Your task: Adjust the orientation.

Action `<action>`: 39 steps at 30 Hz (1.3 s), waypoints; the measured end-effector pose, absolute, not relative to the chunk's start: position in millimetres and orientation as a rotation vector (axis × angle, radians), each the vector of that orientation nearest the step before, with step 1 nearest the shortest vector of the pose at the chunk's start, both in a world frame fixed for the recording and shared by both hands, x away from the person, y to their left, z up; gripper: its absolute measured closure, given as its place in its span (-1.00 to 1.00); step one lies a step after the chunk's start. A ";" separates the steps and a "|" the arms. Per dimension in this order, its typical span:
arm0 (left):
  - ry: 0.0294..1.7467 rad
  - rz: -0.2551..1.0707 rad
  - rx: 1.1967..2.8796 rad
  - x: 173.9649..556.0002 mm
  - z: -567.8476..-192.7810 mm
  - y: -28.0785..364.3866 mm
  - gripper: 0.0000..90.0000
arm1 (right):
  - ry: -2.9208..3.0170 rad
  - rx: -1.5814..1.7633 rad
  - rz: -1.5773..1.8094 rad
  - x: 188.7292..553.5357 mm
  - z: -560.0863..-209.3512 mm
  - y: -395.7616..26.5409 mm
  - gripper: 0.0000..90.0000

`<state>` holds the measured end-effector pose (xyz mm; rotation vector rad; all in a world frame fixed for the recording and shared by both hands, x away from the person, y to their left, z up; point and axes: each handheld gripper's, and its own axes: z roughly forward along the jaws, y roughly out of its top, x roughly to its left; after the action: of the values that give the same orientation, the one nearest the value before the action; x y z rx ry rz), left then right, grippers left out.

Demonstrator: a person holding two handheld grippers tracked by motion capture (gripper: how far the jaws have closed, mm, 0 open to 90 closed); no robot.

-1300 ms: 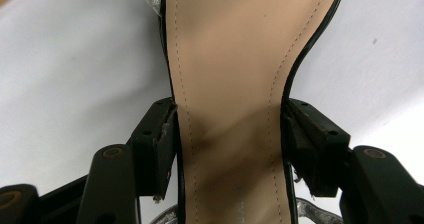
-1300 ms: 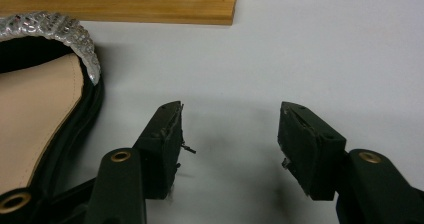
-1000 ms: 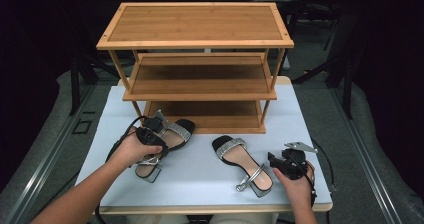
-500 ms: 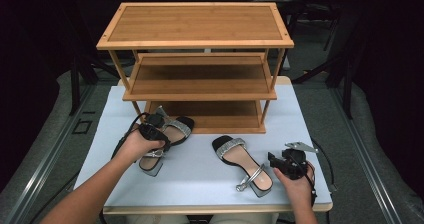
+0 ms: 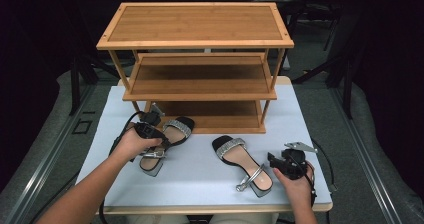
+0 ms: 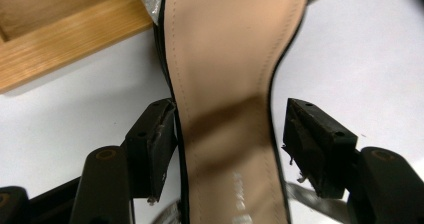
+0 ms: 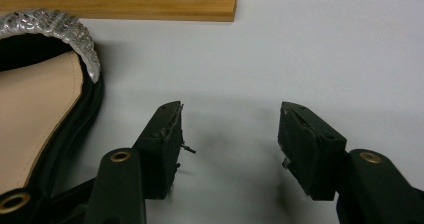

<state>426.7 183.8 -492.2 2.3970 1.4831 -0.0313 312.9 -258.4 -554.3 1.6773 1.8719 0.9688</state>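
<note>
The left sandal [image 5: 162,141] is seen lying on the white bench [image 5: 200,181], its toe end with the silver strap just in front of the bottom board of the wooden shoe rack [image 5: 200,69]. The left gripper [image 5: 149,125] is held over it by the left hand [image 5: 134,143]. In the left gripper view the beige insole of this sandal [image 6: 227,104] is seen running up between the two black jaws; the jaws have just been opening, one jaw lies right along the sole's edge and a narrow gap is seen between the sole and the other, so the sandal is straddled but not clamped. A corner of the rack's bamboo base [image 6: 55,29] is seen at the upper left of that view.

Further right, the right sandal [image 5: 242,161] is seen on the bench, well apart from the first, its toe towards the rack and its silver heel towards the bench's near edge. Just beside its heel, the right gripper [image 5: 275,160] is held low by the right hand [image 5: 297,186]. In the right gripper view its jaws are spread wide over bare bench surface with nothing between them, and the sandal's strap and insole [image 7: 35,109] lie off to one side.
</note>
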 end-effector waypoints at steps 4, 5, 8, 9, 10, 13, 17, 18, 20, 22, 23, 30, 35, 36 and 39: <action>1.427 -0.006 2.397 413.8 -473.9 187.9 -0.13 | 1.875 1.680 0.966 312.8 -554.1 -259.0 -0.05; 1.416 0.002 2.395 409.9 -468.8 189.5 -0.11 | 1.874 1.680 0.967 312.8 -554.1 -258.9 -0.05; 1.380 0.047 2.381 396.8 -452.3 197.7 -0.08 | 1.871 1.679 0.970 312.8 -554.1 -258.3 -0.05; 1.374 0.054 2.362 391.9 -447.6 200.2 -0.08 | 1.872 1.677 0.972 312.8 -554.1 -258.1 -0.05; 1.359 0.060 2.361 386.9 -442.6 203.5 -0.08 | 1.875 1.682 0.965 312.6 -553.7 -257.9 -0.05; 1.328 0.068 2.348 370.1 -429.9 214.5 -0.08 | 1.873 1.677 0.965 312.7 -553.6 -257.7 -0.05; 1.308 0.071 2.353 345.7 -425.8 228.8 -0.11 | 1.874 1.681 0.968 312.8 -553.6 -257.1 -0.05; 1.313 0.069 2.357 341.6 -426.9 230.6 -0.12 | 1.878 1.680 0.970 312.8 -553.6 -257.0 -0.05; 1.317 0.070 2.368 332.9 -431.3 235.8 -0.12 | 1.881 1.677 0.972 312.8 -553.5 -256.6 -0.05; 1.326 0.072 2.383 326.2 -437.6 240.2 -0.12 | 1.877 1.677 0.969 312.6 -553.2 -256.1 -0.05; 1.325 0.072 2.388 324.0 -440.7 242.3 -0.12 | 1.875 1.674 0.968 312.6 -553.2 -256.2 -0.05; 1.316 0.043 2.388 322.3 -470.8 246.5 -0.10 | 1.873 1.678 0.974 313.0 -554.0 -255.8 -0.05; 1.293 0.012 2.406 326.3 -488.7 242.9 -0.15 | 1.870 1.681 0.978 313.0 -554.3 -256.8 -0.05; 1.276 0.015 2.407 326.6 -491.1 241.7 -0.17 | 1.871 1.681 0.978 313.1 -554.3 -257.1 -0.05; 1.227 0.028 2.426 328.6 -496.1 239.1 -0.18 | 1.875 1.688 0.968 313.2 -554.6 -257.6 -0.05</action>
<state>328.6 239.1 -496.1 2.4261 1.2274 0.0277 313.2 -257.6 -554.6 1.6879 1.8748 0.9679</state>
